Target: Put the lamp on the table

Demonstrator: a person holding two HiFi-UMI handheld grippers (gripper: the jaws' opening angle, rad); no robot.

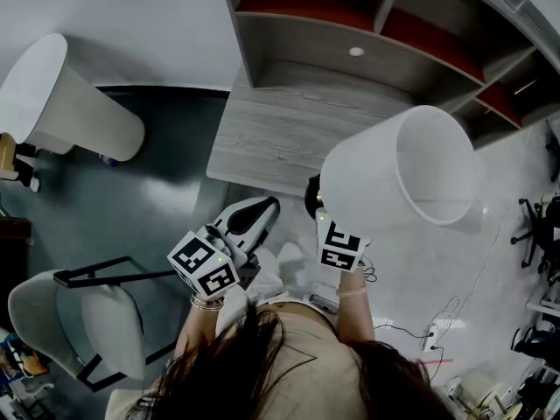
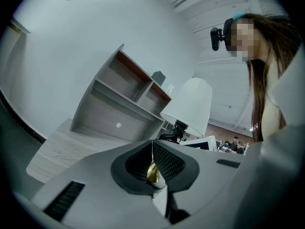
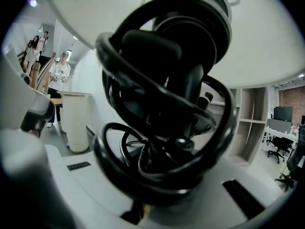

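The lamp (image 1: 398,169) is held in the air by the right gripper (image 1: 322,213), whose jaws are clamped shut on the stem beneath the coiled black cord (image 3: 162,104). The white shade is tilted, with its open end turned away from the person. The left gripper (image 1: 262,210) is carried beside it, apart from the lamp, its jaws closed together with nothing gripped. The grey wood-grain table (image 1: 280,138) lies just ahead, below the shelf unit (image 1: 367,33), and its top is bare. The pick-up is judged complete. Still outstanding: the lamp is to be carried over the tabletop, set upright, lowered onto its base and released.
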